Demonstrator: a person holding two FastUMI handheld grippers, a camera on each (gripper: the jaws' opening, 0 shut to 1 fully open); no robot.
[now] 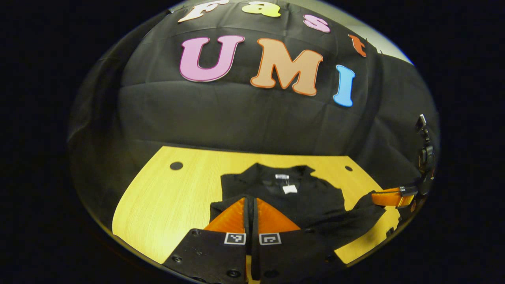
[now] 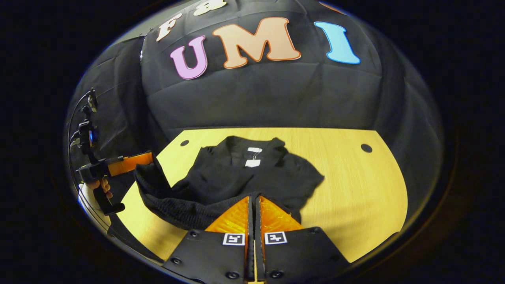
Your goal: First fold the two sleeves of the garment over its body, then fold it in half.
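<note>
Up close, left gripper view: left gripper (image 1: 251, 205) fingers pressed together over near hem of black short-sleeved garment (image 1: 292, 201) lying on pale yellow wooden table (image 1: 169, 197); cloth seems pinched between them, hard to confirm. White tag (image 1: 289, 189) at collar, far side. Right gripper (image 1: 388, 197) at right edge, lifting garment corner. Right gripper view: right gripper (image 2: 252, 205) fingers clenched at near hem. Left gripper (image 2: 130, 163) at left with hand (image 2: 98, 185) on its handle, garment edge raised and draped from it.
</note>
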